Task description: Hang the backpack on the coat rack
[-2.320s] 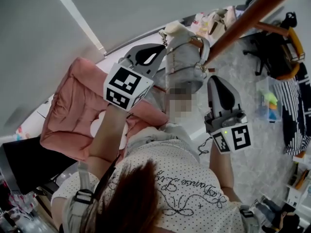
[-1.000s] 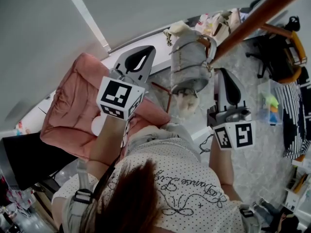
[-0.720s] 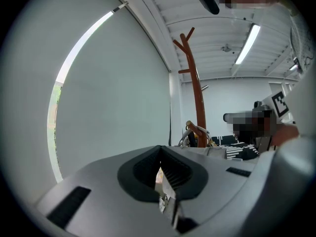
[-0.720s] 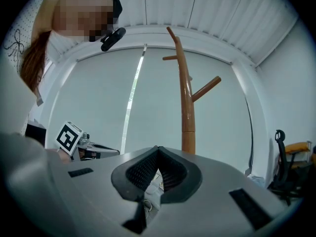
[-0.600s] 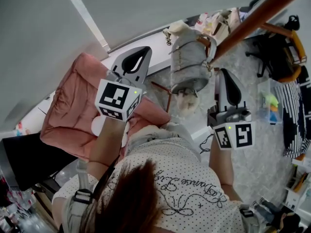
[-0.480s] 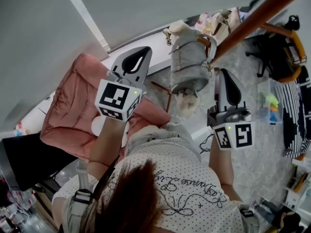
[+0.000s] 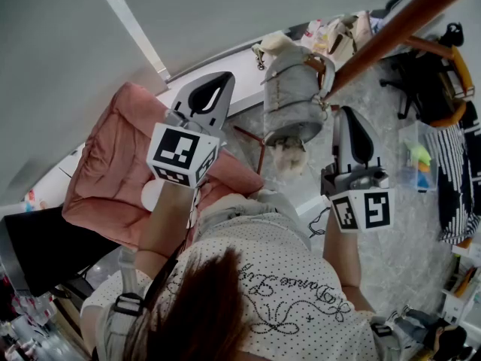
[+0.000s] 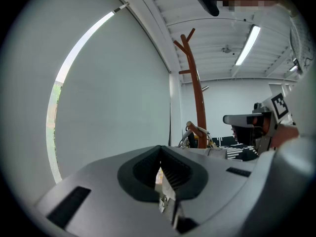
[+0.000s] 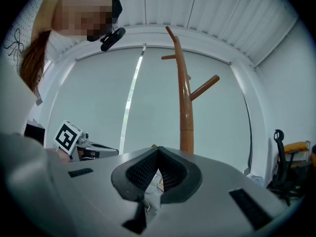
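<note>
The soft grey fabric backpack, tan-strapped and barrel-shaped, hangs upright from a peg of the smooth brown wooden coat rack. It lies between my two grippers and just ahead of them, the right one nearer. My left gripper and right gripper are both closed on nothing; the pale tuft beneath the bag looks like a fluffy charm.

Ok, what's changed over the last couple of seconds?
The left hand-held gripper has drawn back from the backpack, leaving a clear gap; the right hand-held gripper barely shifted. Both stay shut and empty, and the backpack still hangs on the rack.
</note>
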`<state>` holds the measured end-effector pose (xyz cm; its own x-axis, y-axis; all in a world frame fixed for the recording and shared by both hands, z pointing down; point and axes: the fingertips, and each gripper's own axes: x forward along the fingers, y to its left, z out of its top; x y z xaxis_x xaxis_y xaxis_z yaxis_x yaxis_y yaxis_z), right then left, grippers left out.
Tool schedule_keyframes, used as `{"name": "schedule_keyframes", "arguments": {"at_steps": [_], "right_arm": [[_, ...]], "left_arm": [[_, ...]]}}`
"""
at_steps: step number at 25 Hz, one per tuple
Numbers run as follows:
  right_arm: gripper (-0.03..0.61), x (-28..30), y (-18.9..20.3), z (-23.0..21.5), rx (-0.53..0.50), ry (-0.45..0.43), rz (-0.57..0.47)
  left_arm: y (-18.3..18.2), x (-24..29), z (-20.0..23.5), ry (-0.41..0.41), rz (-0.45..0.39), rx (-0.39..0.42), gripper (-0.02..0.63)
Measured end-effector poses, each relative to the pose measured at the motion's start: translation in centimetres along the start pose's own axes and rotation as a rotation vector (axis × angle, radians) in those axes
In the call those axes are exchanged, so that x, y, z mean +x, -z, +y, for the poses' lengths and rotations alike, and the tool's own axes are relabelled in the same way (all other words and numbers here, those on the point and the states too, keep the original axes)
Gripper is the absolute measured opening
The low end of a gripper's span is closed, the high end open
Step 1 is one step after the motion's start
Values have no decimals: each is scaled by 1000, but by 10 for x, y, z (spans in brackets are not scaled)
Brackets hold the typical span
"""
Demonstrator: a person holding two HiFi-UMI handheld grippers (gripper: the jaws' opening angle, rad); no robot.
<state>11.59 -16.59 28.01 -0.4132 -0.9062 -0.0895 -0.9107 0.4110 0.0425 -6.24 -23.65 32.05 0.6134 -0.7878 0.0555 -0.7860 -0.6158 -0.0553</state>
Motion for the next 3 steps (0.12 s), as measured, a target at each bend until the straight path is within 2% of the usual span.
{"name": "schedule_keyframes", "arguments": {"at_steps": [3], "right_arm": [[11, 1, 0, -1, -1, 1, 2]], "left_arm": [[0, 2, 0, 1, 1, 0, 3]]}}
